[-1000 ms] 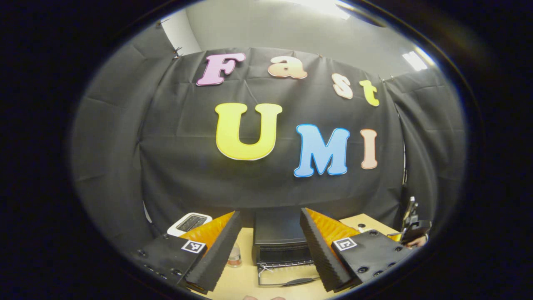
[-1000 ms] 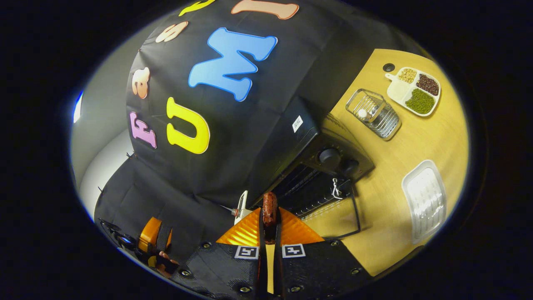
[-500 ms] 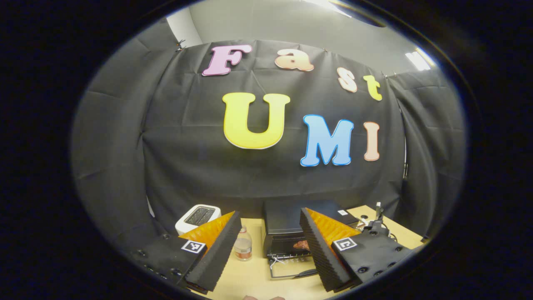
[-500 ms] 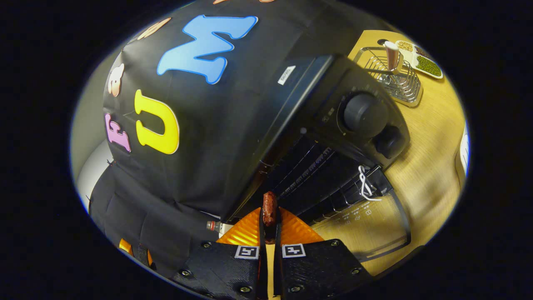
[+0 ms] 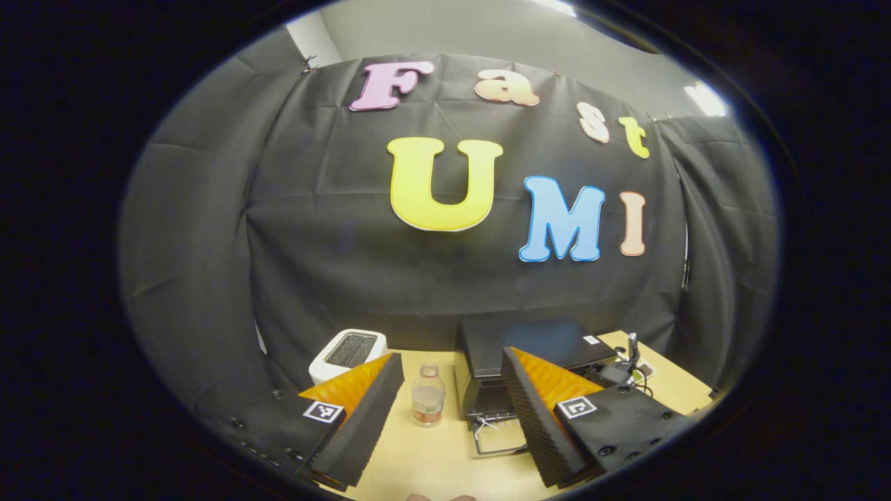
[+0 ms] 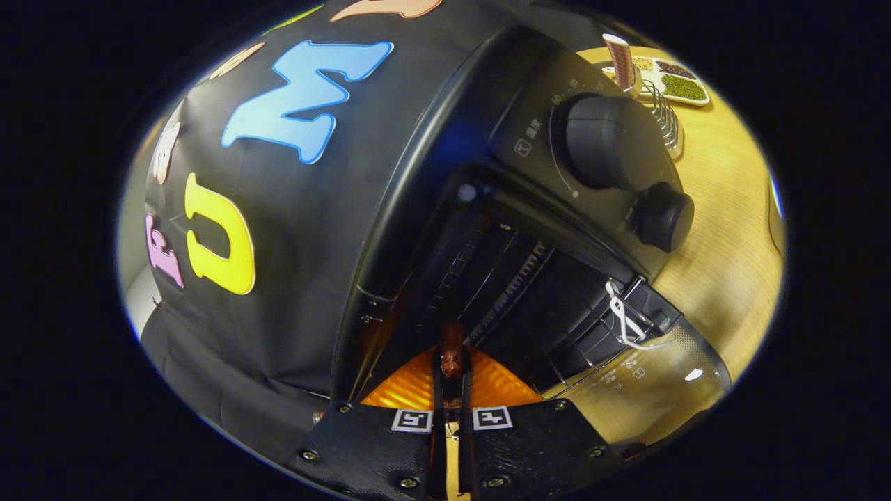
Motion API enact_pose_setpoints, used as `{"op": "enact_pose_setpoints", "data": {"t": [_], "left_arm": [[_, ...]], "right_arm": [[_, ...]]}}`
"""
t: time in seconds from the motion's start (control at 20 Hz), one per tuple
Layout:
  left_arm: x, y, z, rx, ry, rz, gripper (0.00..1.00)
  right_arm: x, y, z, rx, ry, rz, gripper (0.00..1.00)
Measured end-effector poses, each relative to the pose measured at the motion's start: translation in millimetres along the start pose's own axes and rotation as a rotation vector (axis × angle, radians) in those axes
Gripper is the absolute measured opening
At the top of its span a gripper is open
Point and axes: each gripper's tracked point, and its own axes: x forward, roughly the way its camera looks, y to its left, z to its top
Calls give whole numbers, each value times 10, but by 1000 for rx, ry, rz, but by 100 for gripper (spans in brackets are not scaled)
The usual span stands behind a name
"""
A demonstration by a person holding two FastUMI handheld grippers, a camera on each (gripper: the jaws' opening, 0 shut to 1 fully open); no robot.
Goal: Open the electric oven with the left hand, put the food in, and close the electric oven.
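Ahead of me in the left gripper view the booth wall (image 5: pixel 362 264) is black cloth, creased and hung in panels that wrap round to the left and right edges of the frame, with a plain pale wall (image 5: pixel 445 28) rising above it at the top and a bright ceiling light (image 5: pixel 706 101) glaring at upper right. Along the bottom runs a light wooden table (image 5: pixel 431 459), its far edge meeting the foot of the cloth. In the right gripper view the same wood-grain table (image 6: pixel 724 181) fills the right side of the frame and the black cloth (image 6: pixel 292 229) covers the left.
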Motion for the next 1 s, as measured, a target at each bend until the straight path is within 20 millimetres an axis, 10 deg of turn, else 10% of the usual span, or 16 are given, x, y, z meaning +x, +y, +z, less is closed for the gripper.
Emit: {"op": "enact_pose_setpoints", "data": {"t": [0.45,1.0], "left_arm": [[119,-349,13,5,-9,-41,94],[378,-1080,78,-24,-40,-96,96]], "right_arm": [[-181,-450,290,-229,-6,-259,33],[-1420,-260,744,-656,-69,-251,39]]}}
